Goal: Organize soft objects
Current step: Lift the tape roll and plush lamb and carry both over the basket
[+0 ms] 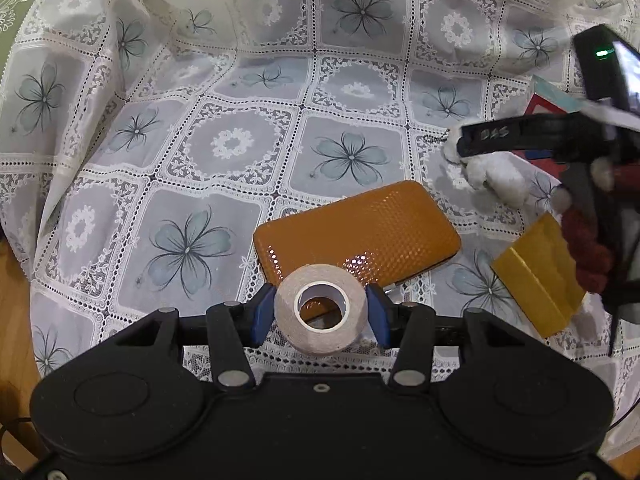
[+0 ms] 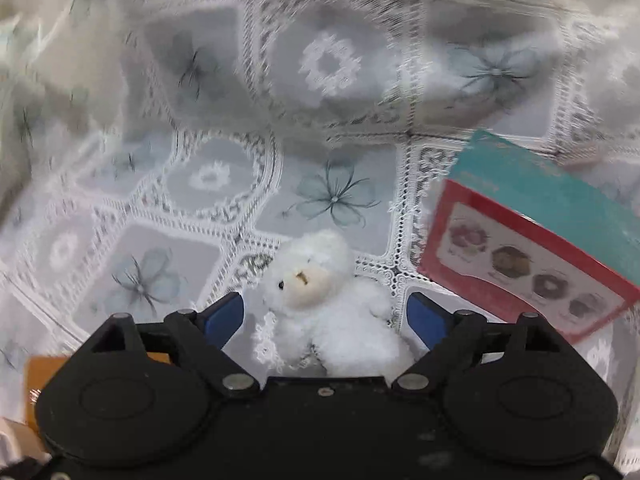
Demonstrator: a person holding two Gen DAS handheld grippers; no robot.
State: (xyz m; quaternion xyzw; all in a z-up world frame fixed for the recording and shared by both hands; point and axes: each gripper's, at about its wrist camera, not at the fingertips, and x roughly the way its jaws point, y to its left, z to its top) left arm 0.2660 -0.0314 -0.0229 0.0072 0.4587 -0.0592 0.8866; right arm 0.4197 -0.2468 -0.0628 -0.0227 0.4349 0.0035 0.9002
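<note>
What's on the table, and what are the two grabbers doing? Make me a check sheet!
Surface: lace flower tablecloth, rumpled at the far edge.
Job's things: white teddy bear lying on the cloth.
Clutter: roll of tape; orange case; yellow box; red and teal box.
Grippers: left gripper shut on the roll of tape; right gripper open, bear between its jaws, pads clear of it.
Cables: thin dark cable at the right edge.
Surroundings: wooden floor at the left.
</note>
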